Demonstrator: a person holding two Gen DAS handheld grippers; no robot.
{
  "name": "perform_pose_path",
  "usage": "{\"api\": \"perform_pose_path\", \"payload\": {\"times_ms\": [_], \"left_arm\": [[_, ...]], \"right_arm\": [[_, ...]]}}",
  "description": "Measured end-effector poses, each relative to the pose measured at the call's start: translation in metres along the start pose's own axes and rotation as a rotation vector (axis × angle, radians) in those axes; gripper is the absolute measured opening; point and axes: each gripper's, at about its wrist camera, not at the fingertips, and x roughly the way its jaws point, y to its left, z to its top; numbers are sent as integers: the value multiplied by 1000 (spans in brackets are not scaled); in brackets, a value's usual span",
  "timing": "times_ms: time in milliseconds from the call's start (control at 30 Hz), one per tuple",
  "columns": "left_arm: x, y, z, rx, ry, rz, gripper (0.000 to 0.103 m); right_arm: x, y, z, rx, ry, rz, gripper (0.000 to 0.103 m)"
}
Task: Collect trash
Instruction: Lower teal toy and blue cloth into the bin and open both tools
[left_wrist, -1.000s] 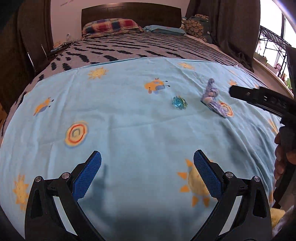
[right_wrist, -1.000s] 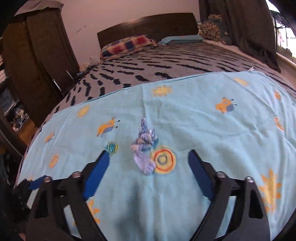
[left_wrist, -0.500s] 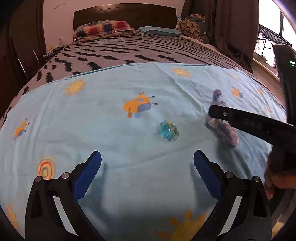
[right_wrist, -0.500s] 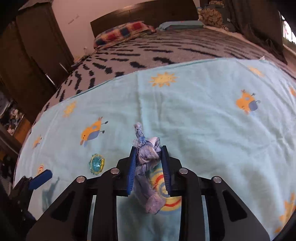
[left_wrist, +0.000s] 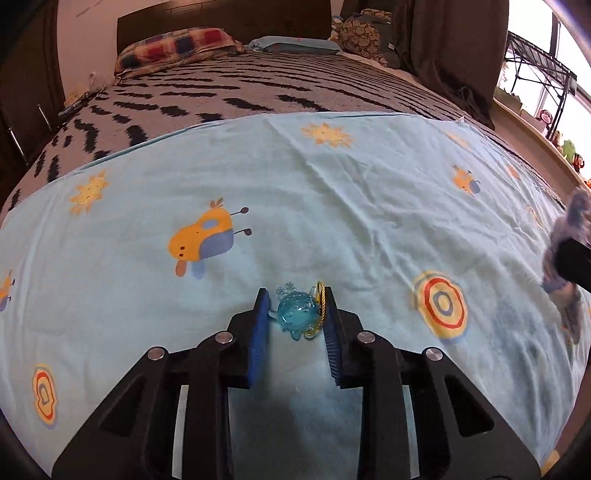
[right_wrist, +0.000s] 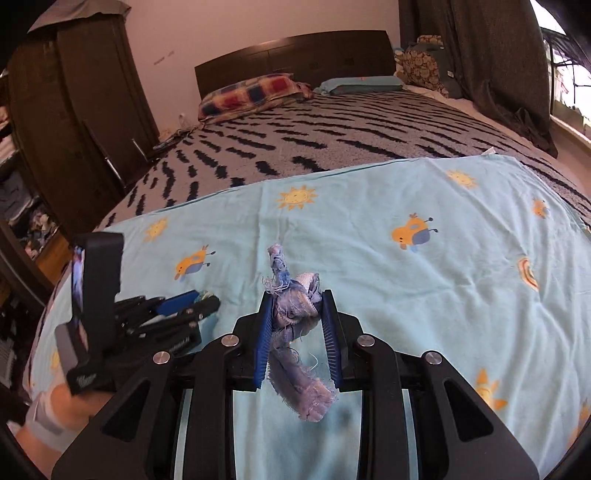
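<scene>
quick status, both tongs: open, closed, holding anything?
Left tongs: have just been closing, now shut on the blue plastic trinket.
Right tongs: shut on the frayed blue cloth scrap, lifted off the sheet.

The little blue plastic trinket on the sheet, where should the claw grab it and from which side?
Across its rounded body, coming down from above and the near side, one pad on each flank. The gold ring and thin loops look too slight to hold. The left claw grips it this way.

My left wrist view looks steeply down along its fingers, close over the light-blue sheet (left_wrist: 369, 206), my right wrist view likewise, slightly higher, both facing the headboard (right_wrist: 295, 55), sharing sheet and pillows.
</scene>
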Motion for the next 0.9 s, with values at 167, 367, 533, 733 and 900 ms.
{"api": "perform_pose_path", "payload": {"times_ms": [167,367,533,733,900], "left_arm": [[-20,3,-14,-11,0,-4,26],[-72,2,-55,5,-37,-29,26],[-127,-4,-101,67,-81,-46,26],[-179,-14,-165,132,-111,-65,26],[-209,-18,-218,131,-123,-109,26]], "right_arm": [[-26,3,-17,-26,-11,20,27],[-56,17,-47,-86,-19,23,27],[-83,33,-83,-120,-23,49,27],[-114,51,-130,-147,-30,98,27],[-136,56,-170,-109,-7,172,27]]}}
